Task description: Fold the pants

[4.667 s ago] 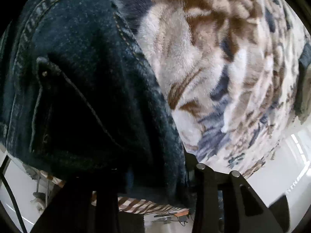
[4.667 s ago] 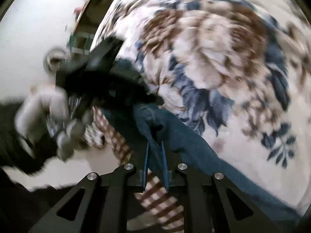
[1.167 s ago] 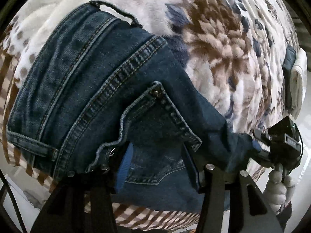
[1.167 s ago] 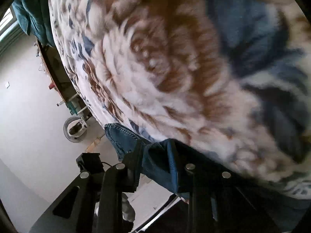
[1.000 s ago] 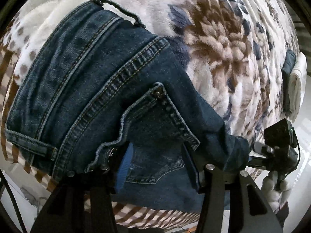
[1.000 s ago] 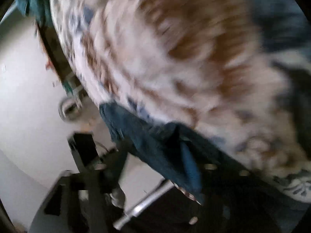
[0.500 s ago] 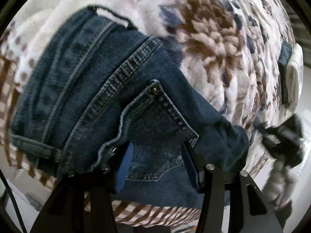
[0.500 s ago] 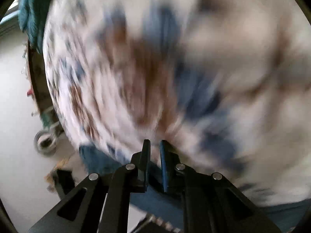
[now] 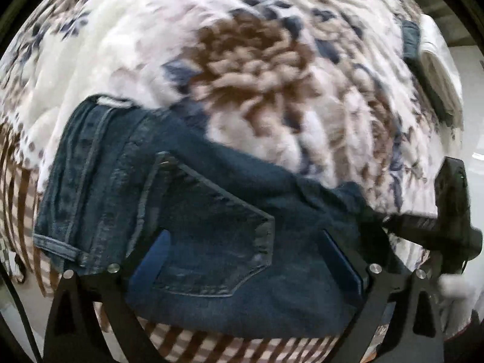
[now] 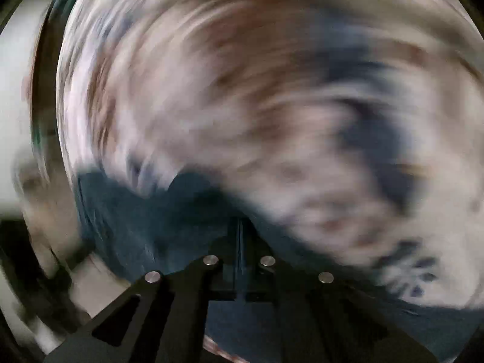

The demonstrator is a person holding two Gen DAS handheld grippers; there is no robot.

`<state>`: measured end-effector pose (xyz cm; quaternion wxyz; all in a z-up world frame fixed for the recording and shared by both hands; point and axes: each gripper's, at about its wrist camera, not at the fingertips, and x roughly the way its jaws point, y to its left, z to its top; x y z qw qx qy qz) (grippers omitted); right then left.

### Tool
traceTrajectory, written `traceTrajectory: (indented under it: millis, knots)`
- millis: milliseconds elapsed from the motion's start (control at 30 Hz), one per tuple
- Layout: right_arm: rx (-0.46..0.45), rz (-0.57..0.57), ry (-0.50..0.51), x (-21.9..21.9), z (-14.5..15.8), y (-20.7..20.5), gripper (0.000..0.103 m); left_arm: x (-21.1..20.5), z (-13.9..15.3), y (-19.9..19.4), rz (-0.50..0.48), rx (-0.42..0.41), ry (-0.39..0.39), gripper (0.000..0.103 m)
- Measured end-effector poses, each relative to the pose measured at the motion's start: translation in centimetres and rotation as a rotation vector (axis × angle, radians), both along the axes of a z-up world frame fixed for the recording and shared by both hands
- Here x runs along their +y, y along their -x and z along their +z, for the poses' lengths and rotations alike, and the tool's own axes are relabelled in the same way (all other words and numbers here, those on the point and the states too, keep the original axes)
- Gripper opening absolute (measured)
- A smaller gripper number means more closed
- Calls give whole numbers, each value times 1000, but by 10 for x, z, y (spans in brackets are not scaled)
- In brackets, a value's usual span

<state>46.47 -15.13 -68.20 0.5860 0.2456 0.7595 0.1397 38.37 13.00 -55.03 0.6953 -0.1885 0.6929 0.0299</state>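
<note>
Dark blue jeans (image 9: pixel 187 211) lie folded at the near edge of a flowered fleece blanket (image 9: pixel 257 60), back pocket and waistband up. My left gripper (image 9: pixel 245 242) is open, its blue-padded fingers (image 9: pixel 157 251) spread over the pocket area. In the same view my right gripper (image 9: pixel 375 220) reaches in from the right, at the jeans' right end. The right wrist view is heavily blurred: my right gripper (image 10: pixel 240 233) has its fingers close together with the denim (image 10: pixel 151 220) just in front of them and to the left; whether cloth is pinched I cannot tell.
A checked brown and white sheet (image 9: pixel 230 345) hangs below the blanket edge. A folded white and dark garment pile (image 9: pixel 429 60) lies at the far right of the bed. Floor and a wall show at the left of the right wrist view.
The left gripper has drawn back and up, so the jeans look smaller and lower. The right gripper swung fast across the blanket, and its fingers closed further.
</note>
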Motion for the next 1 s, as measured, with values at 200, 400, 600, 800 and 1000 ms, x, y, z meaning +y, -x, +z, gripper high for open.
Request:
traceTrajectory:
  millis: [200, 400, 600, 800, 1000]
  knots:
    - [-164, -21, 41, -91, 74, 33, 71, -50, 10, -8, -43, -66, 79, 99]
    - [-28, 153, -68, -108, 31, 76, 64, -98, -3, -7, -62, -44, 83, 99]
    - [-45, -68, 54, -139, -27, 65, 0, -126, -25, 11, -133, -19, -14, 99]
    - [-120, -86, 103, -173, 8, 88, 5, -131, -19, 42, -122, -15, -33, 99]
    - [-125, -134, 31, -215, 46, 181, 46, -162, -8, 95, -170, -41, -49, 99]
